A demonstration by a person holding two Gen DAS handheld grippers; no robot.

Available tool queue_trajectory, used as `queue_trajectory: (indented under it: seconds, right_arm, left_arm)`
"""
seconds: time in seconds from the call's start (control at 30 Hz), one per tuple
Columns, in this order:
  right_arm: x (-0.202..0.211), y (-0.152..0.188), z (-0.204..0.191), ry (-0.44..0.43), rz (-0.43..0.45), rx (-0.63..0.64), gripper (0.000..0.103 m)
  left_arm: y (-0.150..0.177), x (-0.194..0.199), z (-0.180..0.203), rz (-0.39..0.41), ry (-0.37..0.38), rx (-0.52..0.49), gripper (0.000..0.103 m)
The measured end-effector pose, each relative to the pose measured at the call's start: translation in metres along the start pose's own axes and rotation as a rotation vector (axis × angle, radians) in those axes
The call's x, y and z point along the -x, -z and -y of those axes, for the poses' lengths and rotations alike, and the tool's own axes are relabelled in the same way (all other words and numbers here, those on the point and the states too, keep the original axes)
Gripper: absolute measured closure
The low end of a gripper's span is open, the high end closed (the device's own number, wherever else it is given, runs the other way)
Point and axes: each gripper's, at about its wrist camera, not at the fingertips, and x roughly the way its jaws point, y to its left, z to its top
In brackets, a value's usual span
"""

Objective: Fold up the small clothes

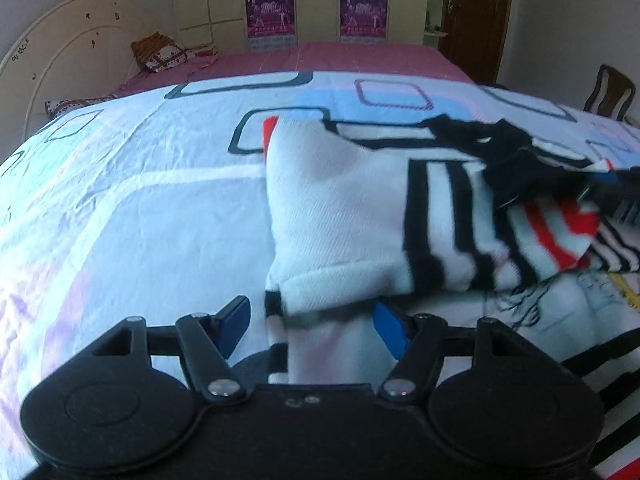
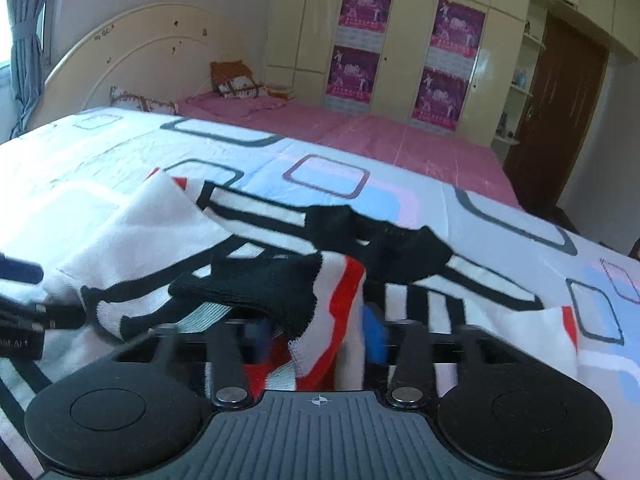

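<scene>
A small white garment (image 1: 340, 216) with black and red stripes and a black collar lies partly folded on the patterned bedsheet (image 1: 140, 184). My left gripper (image 1: 310, 324) is open, its blue pads (image 1: 234, 322) wide apart, with the garment's folded hem lying between them. My right gripper (image 2: 320, 336) has the garment (image 2: 280, 240) draped over it; the red-striped cloth and black trim (image 2: 280, 288) sit between its blue pads (image 2: 374, 334). The right gripper also shows at the right edge of the left wrist view (image 1: 616, 192).
A pink bedspread (image 2: 380, 136) covers the far half of the bed, with pillows (image 2: 236, 80) by the cream headboard (image 2: 140, 52). Wardrobes with purple posters (image 2: 356, 52) and a brown door (image 2: 568, 80) stand behind. A wooden chair (image 1: 608, 92) stands at right.
</scene>
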Motion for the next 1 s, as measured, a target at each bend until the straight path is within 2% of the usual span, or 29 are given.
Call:
queue_trajectory:
  seconds: [0.07,0.1,0.17,0.23,0.33,0.4,0.53,0.73,0.87,0.9,1.0]
  right_arm:
    - [0.005,-0.003,0.026,-0.027,0.001,-0.18,0.092]
    - [0.007,-0.004,0.036,-0.023,0.001,-0.235,0.096]
    - [0.011,-0.002,0.058,-0.022,-0.005,-0.326,0.097]
    - [0.017,0.002,0.077,-0.008,-0.008,-0.396,0.097]
    - [0.02,0.014,0.096,0.027,-0.035,-0.425,0.097]
    - [0.016,0.023,0.103,0.009,-0.087,-0.437,0.097]
    - [0.021,0.034,0.108,-0.005,-0.093,-0.465,0.096]
    - [0.028,0.038,0.121,0.012,-0.065,-0.543,0.089]
    - [0.034,0.043,0.121,0.022,-0.068,-0.515,0.09]
    - [0.039,0.045,0.121,0.025,-0.06,-0.507,0.097]
    - [0.051,0.048,0.12,0.028,-0.035,-0.475,0.097]
  left_arm:
    - [0.002,-0.003,-0.003,-0.004,-0.004,0.011,0.036]
    - [0.002,-0.003,-0.004,0.001,-0.007,0.017,0.036]
    - [0.001,-0.004,-0.004,0.013,-0.015,0.019,0.039]
    - [0.001,-0.005,-0.005,0.034,-0.013,0.024,0.055]
    - [0.001,-0.006,-0.004,0.052,0.009,0.035,0.072]
    - [0.003,-0.006,-0.001,0.066,0.012,0.027,0.077]
    - [0.004,-0.005,-0.001,0.069,0.018,0.011,0.078]
    - [0.002,-0.006,-0.002,0.061,0.022,0.015,0.078]
    - [0.002,-0.006,-0.003,0.056,0.025,0.024,0.078]
    - [0.002,-0.006,-0.004,0.054,0.029,0.029,0.079]
    - [0.002,-0.007,-0.004,0.053,0.031,0.024,0.079]
